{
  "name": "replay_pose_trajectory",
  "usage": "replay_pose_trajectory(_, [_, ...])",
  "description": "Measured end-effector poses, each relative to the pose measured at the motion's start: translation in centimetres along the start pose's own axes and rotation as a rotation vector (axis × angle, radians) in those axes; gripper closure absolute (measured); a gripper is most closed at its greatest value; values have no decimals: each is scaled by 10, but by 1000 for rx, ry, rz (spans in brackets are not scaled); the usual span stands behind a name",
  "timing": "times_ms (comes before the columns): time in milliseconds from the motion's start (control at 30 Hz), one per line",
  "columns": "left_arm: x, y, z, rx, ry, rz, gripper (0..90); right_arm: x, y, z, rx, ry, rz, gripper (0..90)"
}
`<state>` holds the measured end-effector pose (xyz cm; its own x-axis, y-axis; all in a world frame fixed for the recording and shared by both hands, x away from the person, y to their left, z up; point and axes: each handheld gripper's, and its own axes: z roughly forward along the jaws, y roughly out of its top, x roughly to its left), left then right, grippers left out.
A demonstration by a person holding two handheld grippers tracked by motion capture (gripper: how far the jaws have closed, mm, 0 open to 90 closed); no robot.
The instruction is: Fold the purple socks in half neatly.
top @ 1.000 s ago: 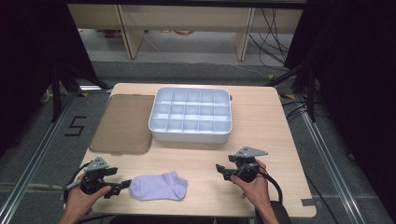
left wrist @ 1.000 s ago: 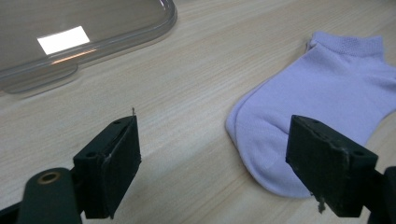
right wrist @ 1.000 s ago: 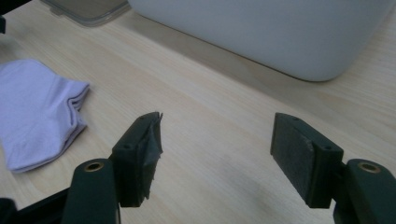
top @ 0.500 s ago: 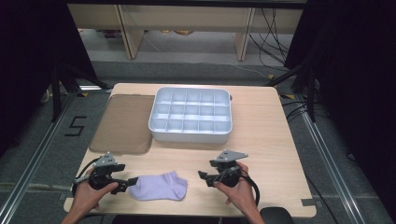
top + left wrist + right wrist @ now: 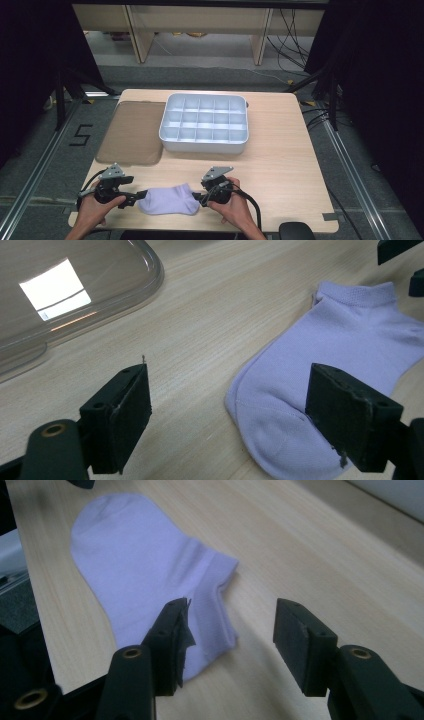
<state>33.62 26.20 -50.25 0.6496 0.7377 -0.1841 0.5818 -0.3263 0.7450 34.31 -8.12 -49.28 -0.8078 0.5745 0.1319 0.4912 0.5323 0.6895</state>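
Early in the work: lilac ankle sock (image 5: 169, 199) lying flat on the near edge of the wooden table (image 5: 280, 165), not yet gripped or lifted. Flanked by 2 hand-held grippers, left gripper (image 5: 134, 197) at the toe end, right gripper (image 5: 199, 198) at the cuff end. Left jaws spread wide in the left gripper view, 1 black pad over bare wood and the other over the sock's toe (image 5: 280, 435), nothing clamped between them. Right jaws likewise parted in the right gripper view, 1 pad above the ribbed cuff (image 5: 212, 605) and the other over bare tabletop beside it, holding nothing. Whether either pad touches the fabric: not clear. Left to do, judging by the layout: closing on both ends, lifting, probably folding or rolling, then perhaps stowing in the white divided organiser tray (image 5: 204, 125), set well beyond the sock toward the far side, its compartments all bare. Just left of that tray, a tinted translucent lid (image 5: 131, 132) lying flat, its rim visible beyond the sock in the left gripper view (image 5: 75, 285). Nothing between sock and tray; only open wood. Main risk: thin, limp fabric slipping or bunching under the pads.
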Motion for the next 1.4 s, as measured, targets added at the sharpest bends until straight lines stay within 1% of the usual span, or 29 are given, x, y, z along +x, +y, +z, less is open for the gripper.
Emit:
replay_pose_trajectory(33, [0, 0, -1, 17, 0, 2, 176, 2, 0, 3, -3, -2, 6, 499])
replay_pose_trajectory(233, [1, 0, 0, 27, -3, 9, 176, 6, 1, 9, 29, 5, -16, 528])
replay_pose_trajectory(333, [0, 1, 1, 0, 0, -1, 176, 7, 1, 16, 34, -2, -21, 555])
replay_pose_trajectory(367, [0, 1, 0, 4, -1, 6, 176, 7, 1, 19, 33, -4, -46, 568])
replay_pose_trajectory(400, [-1, 0, 1, -8, -3, -8, 176, 9, 1, 20, 54, -14, -21, 579])
replay_pose_trajectory(467, [0, 0, 0, 5, -2, 2, 176, 9, 0, 23, 64, 9, -62, 602])
replay_pose_trajectory(533, [-1, 1, 1, -4, -3, -6, 176, 10, -1, 23, 63, 7, -52, 627])
replay_pose_trajectory(567, [0, 1, 0, 12, -4, 15, 176, 10, -1, 24, 51, 6, -66, 640])
replay_pose_trajectory(600, [-1, 0, 1, 11, -8, -1, 176, 11, -1, 24, 51, 3, -68, 652])
replay_pose_trajectory(667, [-1, 0, 1, 19, -10, 9, 176, 12, -2, 23, 54, -6, -79, 720])
replay_pose_trajectory(700, [-1, 1, 1, 15, -10, 11, 177, 13, -2, 23, 55, 8, -92, 741])
replay_pose_trajectory(733, [-2, 2, 1, 11, -12, 3, 179, 14, -3, 24, 39, -5, -81, 782])
replay_pose_trajectory(767, [-2, 1, 2, 5, -15, 3, 180, 12, -3, 24, 33, -1, -150, 809])
replay_pose_trajectory(800, [-1, 1, 1, 28, -15, 24, 181, 16, -3, 22, 55, -7, -85, 820])
replay_pose_trajectory(833, [-1, 1, 1, 26, -15, 21, 181, 15, -4, 24, 40, -21, -111, 827])
replay_pose_trajectory(900, [-1, 2, 1, 24, -13, 20, 181, 16, -3, 23, 38, -10, -126, 836])
replay_pose_trajectory(933, [-2, 2, 2, -2, -22, 5, 181, 17, -4, 22, 31, -28, -144, 837])
replay_pose_trajectory(967, [-2, 2, 1, 3, -18, 7, 181, 19, -3, 21, 32, -38, -144, 838])
replay_pose_trajectory(1000, [-1, 2, 0, 10, -24, 14, 181, 20, -1, 19, 27, -11, -156, 839])
replay_pose_trajectory(1033, [-1, 1, 1, 5, -22, 11, 181, 20, 0, 17, 18, -23, -176, 839])
replay_pose_trajectory(1067, [0, 2, 0, 21, -20, 24, 181, 21, 2, 15, 2, -7, -188, 839])
replay_pose_trajectory(1100, [-1, 2, 1, 6, -22, 11, 181, 22, 3, 12, -1, -12, -171, 839])
replay_pose_trajectory(1133, [-1, 2, 1, 4, -22, 9, 181, 21, 4, 10, -21, -9, -190, 839])
replay_pose_trajectory(1167, [-2, 2, 1, 1, -14, 8, 181, 22, 4, 6, -24, -10, -175, 839])
replay_pose_trajectory(1200, [-3, 2, 1, 1, -15, 9, 181, 20, 5, 3, -11, -6, -177, 839])
replay_pose_trajectory(1233, [-2, 1, 0, 6, -25, 5, 181, 19, 5, 2, -33, -13, -187, 839])
replay_pose_trajectory(1300, [-2, 2, 0, 0, -24, 17, 181, 16, 6, -4, -30, 4, -191, 839])
replay_pose_trajectory(1333, [-3, 1, 1, -22, -24, 9, 181, 15, 5, -7, -34, -3, -185, 839])
replay_pose_trajectory(1400, [-1, 2, 0, -1, -31, 23, 181, 11, 5, -12, -39, -8, -208, 839])
